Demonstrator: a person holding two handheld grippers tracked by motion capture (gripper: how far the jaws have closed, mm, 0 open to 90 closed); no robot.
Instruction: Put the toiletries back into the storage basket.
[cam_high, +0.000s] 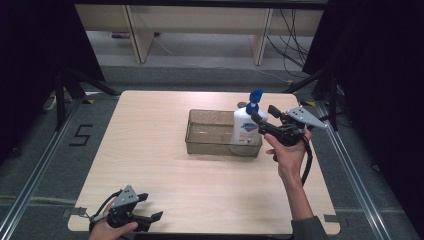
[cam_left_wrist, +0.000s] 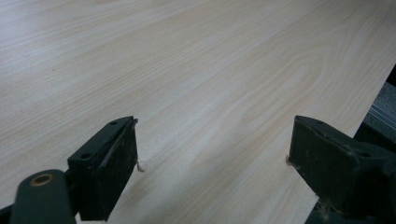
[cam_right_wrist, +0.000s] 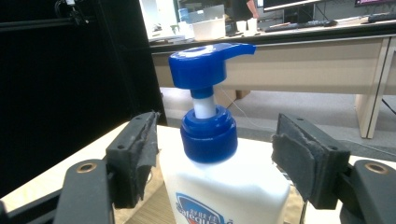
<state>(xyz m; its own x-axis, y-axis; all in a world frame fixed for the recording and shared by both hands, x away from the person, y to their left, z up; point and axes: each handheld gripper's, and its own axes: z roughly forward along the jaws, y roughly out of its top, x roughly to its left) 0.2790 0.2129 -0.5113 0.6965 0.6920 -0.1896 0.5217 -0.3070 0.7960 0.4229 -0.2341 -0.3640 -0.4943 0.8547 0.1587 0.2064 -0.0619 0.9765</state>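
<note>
The white plastic pump bottle with the blue dispenser head (cam_high: 246, 126) stands upright at the right end of the clear smoky plastic tray (cam_high: 200, 145), right of centre in the high view. The right claw (cam_right_wrist: 215, 158) is released: in the right gripper view its two black jaws stand on either side of the bottle's blue collar with a gap on each side, the pads not pressing it. In the high view that claw (cam_high: 264, 116) sits just beside the bottle's upper part, held by a hand reaching in from the lower right. Judging from this, the bottle is already set down in the tray and what remains is drawing the claw clear. The left claw (cam_high: 150, 207) rests, jaws apart and holding nothing, at the lower left edge of the pale wood-grain desk (cam_high: 150, 150).
</note>
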